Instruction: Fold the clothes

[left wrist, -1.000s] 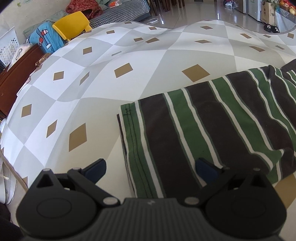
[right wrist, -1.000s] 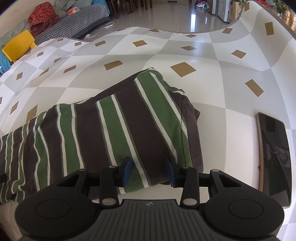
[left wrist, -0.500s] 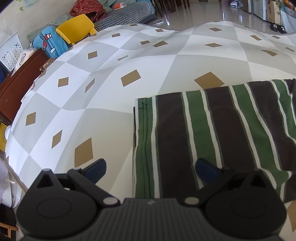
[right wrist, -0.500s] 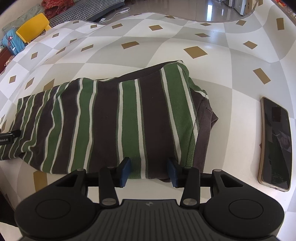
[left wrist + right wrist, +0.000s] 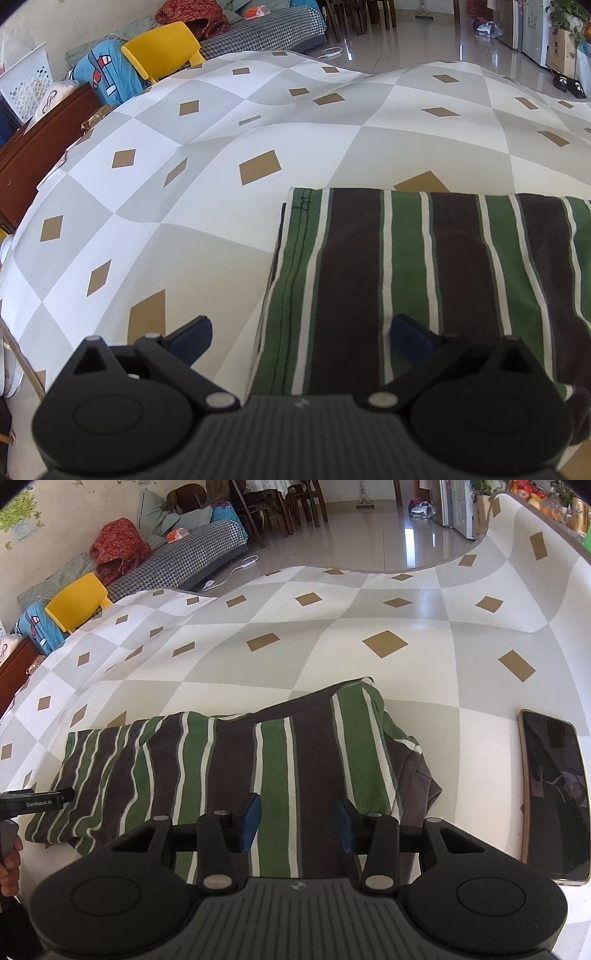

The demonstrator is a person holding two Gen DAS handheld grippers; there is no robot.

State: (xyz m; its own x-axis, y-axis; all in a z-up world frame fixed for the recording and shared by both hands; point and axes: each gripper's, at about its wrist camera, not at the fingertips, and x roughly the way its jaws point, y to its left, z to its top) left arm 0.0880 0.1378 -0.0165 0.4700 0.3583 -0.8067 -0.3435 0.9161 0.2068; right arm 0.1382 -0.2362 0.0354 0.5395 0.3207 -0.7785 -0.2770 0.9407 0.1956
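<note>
A folded garment (image 5: 424, 266) with green, dark brown and white stripes lies flat on the checked tablecloth (image 5: 184, 206). My left gripper (image 5: 300, 326) hovers open and wide over its hemmed left end, one finger over bare cloth, the other over the stripes. In the right wrist view the same garment (image 5: 240, 760) stretches across, its grey-brown right end bunched a little. My right gripper (image 5: 297, 806) is open about half way above the near edge of that end, with nothing pinched. The left gripper's tip (image 5: 37, 799) shows at the garment's far left, with a hand (image 5: 9, 867) below it.
A dark phone (image 5: 554, 794) lies on the table right of the garment. A yellow chair (image 5: 162, 48), a wooden cabinet (image 5: 40, 147) and a checked sofa stand beyond the table's far-left edge. The tablecloth drapes over the far edge, with tiled floor beyond it.
In the left view the garment's hemmed end has slid rightward and now sits square. The right view has pulled back, showing the garment's whole length. Both grippers' jaws look unchanged.
</note>
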